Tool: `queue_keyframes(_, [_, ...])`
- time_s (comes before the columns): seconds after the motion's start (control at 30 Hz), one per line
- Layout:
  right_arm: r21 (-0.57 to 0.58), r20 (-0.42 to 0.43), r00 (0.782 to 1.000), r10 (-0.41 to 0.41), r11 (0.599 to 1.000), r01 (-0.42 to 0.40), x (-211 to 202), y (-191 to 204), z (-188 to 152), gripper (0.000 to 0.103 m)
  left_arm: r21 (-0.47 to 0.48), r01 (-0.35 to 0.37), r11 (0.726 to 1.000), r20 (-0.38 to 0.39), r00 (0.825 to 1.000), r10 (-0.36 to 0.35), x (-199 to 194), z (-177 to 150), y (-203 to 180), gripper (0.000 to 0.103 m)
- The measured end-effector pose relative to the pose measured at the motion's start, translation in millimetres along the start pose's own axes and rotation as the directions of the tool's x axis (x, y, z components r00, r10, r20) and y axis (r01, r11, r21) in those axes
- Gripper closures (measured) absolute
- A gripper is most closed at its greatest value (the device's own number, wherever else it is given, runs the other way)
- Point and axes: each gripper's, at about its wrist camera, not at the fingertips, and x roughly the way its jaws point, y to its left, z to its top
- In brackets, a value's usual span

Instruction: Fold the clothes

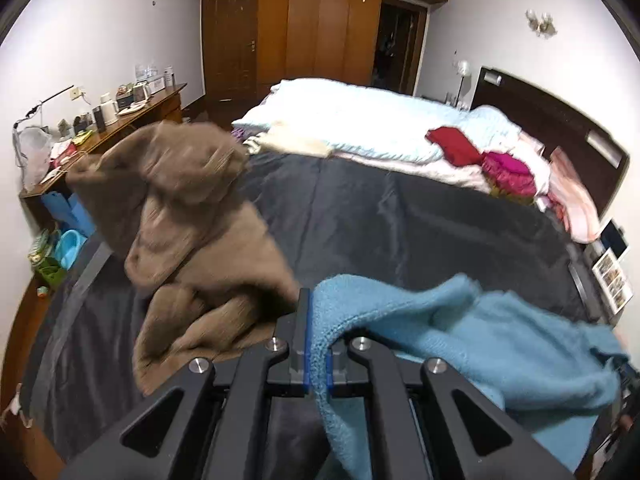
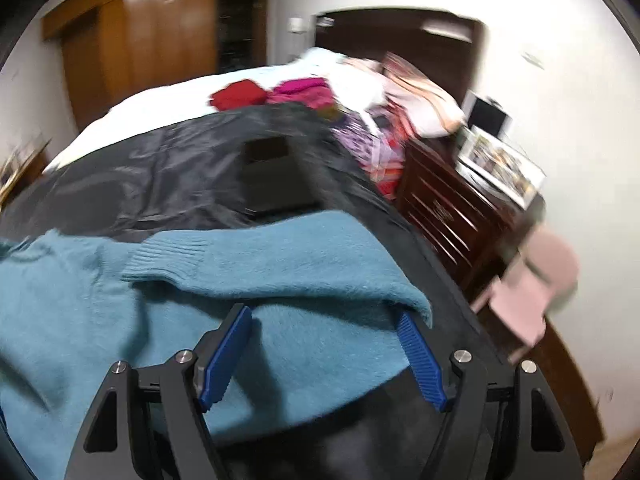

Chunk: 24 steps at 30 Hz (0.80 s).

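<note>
A: Starting at your left, what are you seeing?

B: Along the far left wall a wooden desk (image 1: 132, 114) is sitting crowded with small items. Just right of it, a brown garment (image 1: 188, 216) is lying heaped on the dark bedspread (image 1: 400, 224), blurred in the left wrist view.

A: And your left gripper (image 1: 318, 336)?

B: You are holding it clamped tight on the blue sweater (image 1: 500, 344). A fold of the knit is running between the two blue pads and hanging down below them, while the rest of the sweater is trailing off to the right over the bedspread.

A: What is lying farther up the bed?

B: A pale quilt (image 1: 360, 120) is covering the far part, with a red cloth (image 1: 454, 144) and a magenta cloth (image 1: 508, 174) resting by the dark headboard (image 1: 560, 128).

A: Now the right side?

B: Your right gripper (image 2: 322, 354) is standing with its jaws wide apart, gripping nothing. The sweater is spreading under and between its fingers (image 2: 224, 356), one ribbed cuff lying folded across the body. I cannot tell whether the pads are touching the knit. To the right, a dark wooden nightstand (image 2: 452, 208) is standing beside the bed, and a pink garment (image 2: 536, 292) is hanging off it.
</note>
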Motion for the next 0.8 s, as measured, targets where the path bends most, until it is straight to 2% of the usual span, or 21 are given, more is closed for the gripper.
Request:
queue_keyframes(0.07, [0.029,-0.037,0.999,-0.018,0.999,0.019,-3,-12,-13,0.027,-0.002,-0.005,1.0,-0.024,1.0,0.005,2,-15,7,0.098])
queue_keyframes(0.2, [0.007,-0.108,0.993,-0.055,0.998,0.056,-10,-20,-34,0.027,0.001,-0.01,1.0,-0.078,0.997,0.01,7,-42,20,0.096])
queue_keyframes(0.3, [-0.021,-0.077,0.996,0.034,0.999,-0.036,-28,-16,-35,0.027,0.043,-0.026,0.999,-0.1,0.995,0.03,7,-54,20,0.093])
queue_keyframes(0.37, [-0.041,-0.055,0.994,0.096,0.994,-0.099,-41,-13,-35,0.027,0.058,-0.007,0.998,-0.079,0.997,0.012,-1,-55,18,0.09])
queue_keyframes(0.43, [-0.074,-0.006,0.974,0.227,0.971,-0.226,-61,-3,-32,0.027,0.053,0.019,0.998,-0.049,0.999,-0.016,-12,-53,17,0.078])
queue_keyframes(0.47, [-0.1,0.017,0.962,0.274,0.958,-0.271,-69,4,-30,0.027,0.058,0.027,0.998,-0.029,0.999,-0.026,-17,-51,15,0.068])
queue_keyframes(0.5, [-0.128,0.039,0.947,0.318,0.942,-0.311,-77,11,-28,0.027,0.065,0.036,0.997,-0.009,0.999,-0.036,-23,-48,12,0.054])
queue_keyframes(0.57, [-0.186,0.069,0.917,0.393,0.908,-0.375,-89,28,-25,0.027,0.085,0.051,0.995,0.034,0.998,-0.054,-33,-43,5,0.037])
queue_keyframes(0.6, [-0.213,0.071,0.909,0.41,0.897,-0.388,-89,37,-22,0.027,0.096,0.057,0.994,0.051,0.997,-0.062,-37,-40,1,0.031])
queue_keyframes(0.7, [-0.276,0.068,0.894,0.443,0.869,-0.41,-86,66,-13,0.027,0.153,0.092,0.984,0.082,0.991,-0.105,-41,-29,-23,0.024])
queue_keyframes(0.8, [-0.31,0.054,0.879,0.475,0.844,-0.437,-76,89,-7,0.027,0.248,0.112,0.962,0.062,0.989,-0.132,-27,-16,-52,0.023])
